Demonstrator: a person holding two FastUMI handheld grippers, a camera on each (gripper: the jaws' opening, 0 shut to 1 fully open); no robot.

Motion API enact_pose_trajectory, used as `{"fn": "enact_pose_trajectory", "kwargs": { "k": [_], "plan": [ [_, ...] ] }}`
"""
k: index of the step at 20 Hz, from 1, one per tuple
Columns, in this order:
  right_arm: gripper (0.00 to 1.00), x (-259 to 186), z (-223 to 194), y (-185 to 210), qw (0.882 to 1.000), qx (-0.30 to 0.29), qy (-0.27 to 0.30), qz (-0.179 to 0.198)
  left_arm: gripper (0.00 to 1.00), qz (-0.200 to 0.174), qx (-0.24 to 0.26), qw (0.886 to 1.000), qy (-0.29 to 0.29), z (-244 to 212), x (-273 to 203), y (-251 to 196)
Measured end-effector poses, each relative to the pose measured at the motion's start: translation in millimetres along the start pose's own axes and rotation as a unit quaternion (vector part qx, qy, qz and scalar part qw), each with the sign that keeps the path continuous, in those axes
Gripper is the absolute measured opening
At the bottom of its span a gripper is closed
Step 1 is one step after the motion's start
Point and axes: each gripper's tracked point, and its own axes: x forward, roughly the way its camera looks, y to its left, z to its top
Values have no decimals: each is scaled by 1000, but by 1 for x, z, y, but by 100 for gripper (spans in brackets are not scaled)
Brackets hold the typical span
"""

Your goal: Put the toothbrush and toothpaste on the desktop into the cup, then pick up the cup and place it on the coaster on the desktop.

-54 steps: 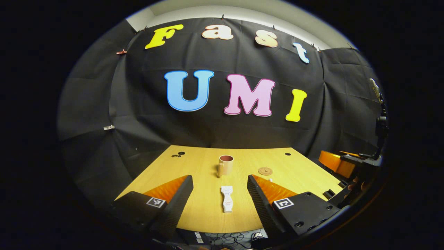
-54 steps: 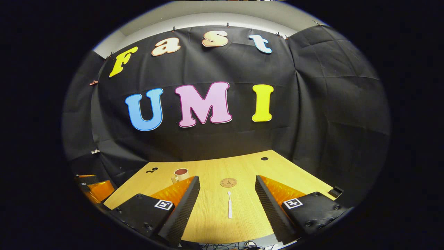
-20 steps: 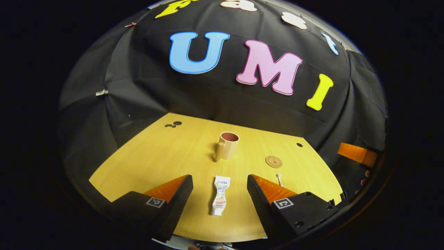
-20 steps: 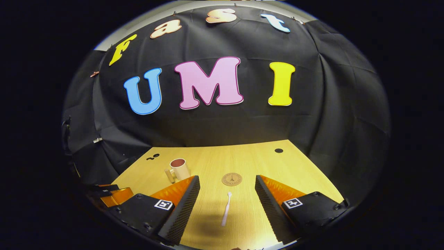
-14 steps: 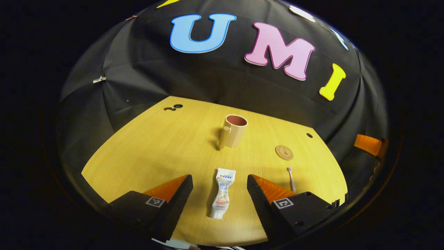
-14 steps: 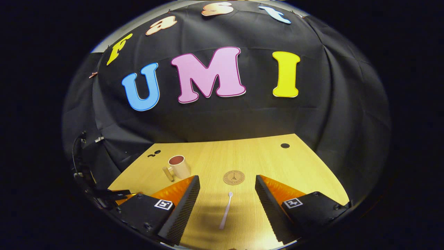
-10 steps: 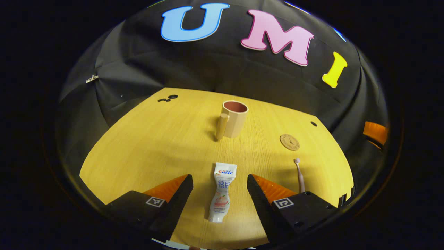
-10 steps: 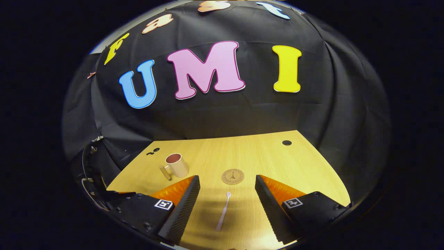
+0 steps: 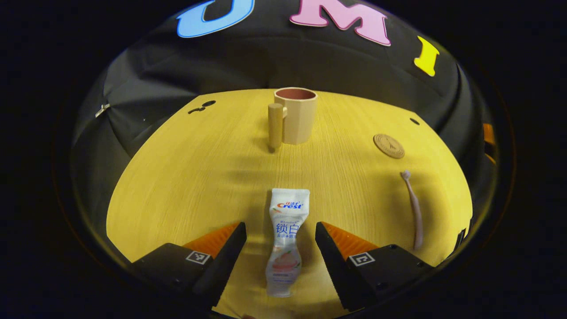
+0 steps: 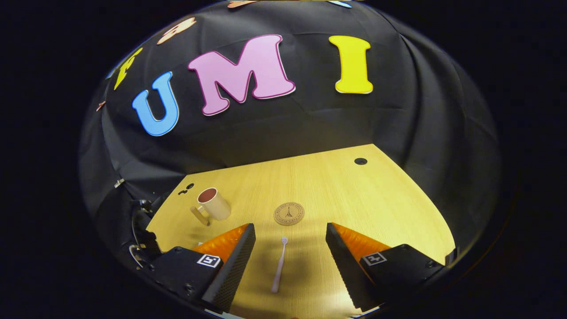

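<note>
1. Toothpaste lies flat on the desk, now reaching in between the spread fingers of the left claw, which has come lower and closer than half a second ago; neither finger touches the tube.
2. Cup stands upright beyond the tube, handle toward the camera, looming larger than before.
3. Coaster sits bare to the right, the toothbrush lying near it.
4. Right claw, jaws wide apart, has dipped toward the toothbrush, which lies between its fingers untouched, head pointing at the coaster.
5. Cup stays at the left in the right gripper view.
</note>
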Motion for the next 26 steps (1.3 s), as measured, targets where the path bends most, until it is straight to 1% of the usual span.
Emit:
{"fn": "enact_pose_trajectory", "kwargs": {
  "k": [2,3,4,5,6,7,8,9,10,12,15,18,20,23,26],
  "plan": [
    [98,4,-3,-2,1000,2,5,-4,97,1,5,1000,21,-12,8,-2],
    [98,6,-6,-3,1000,0,13,-6,95,-7,0,1000,23,-16,9,-5],
    [98,5,-11,-3,1000,0,22,-6,96,-10,-1,1000,13,-13,14,-7],
    [99,4,-15,-1,1000,-3,29,-5,90,-11,5,1000,13,-13,11,-8],
    [99,4,-19,0,999,-9,35,-4,87,-20,11,1000,8,-9,14,-12],
    [99,5,-22,-1,999,-17,40,-4,72,-25,23,999,3,-9,13,-14],
    [99,6,-24,-2,999,-22,44,-6,68,-30,29,999,2,-8,15,-17],
    [99,7,-27,-2,998,-23,49,-9,51,-33,33,999,-3,-8,15,-18],
    [99,6,-31,-2,998,-19,55,-10,55,-33,36,999,-2,-8,15,-19],
    [99,9,-38,1,998,-12,68,-9,39,-38,39,999,-2,-8,16,-20],
    [99,15,-55,6,995,-23,93,-6,32,-44,38,998,4,-8,15,-19],
    [99,22,-62,16,995,-6,96,11,28,-36,23,999,1,-11,10,-18],
    [99,30,-73,13,994,-14,109,0,25,-37,16,999,-8,-14,-1,-21],
    [99,40,-87,4,991,-41,125,-27,24,-53,23,998,-10,-21,-24,-28],
    [99,49,-108,9,987,-36,157,-27,24,-69,1,997,-17,-22,-49,-32]
  ]
}}
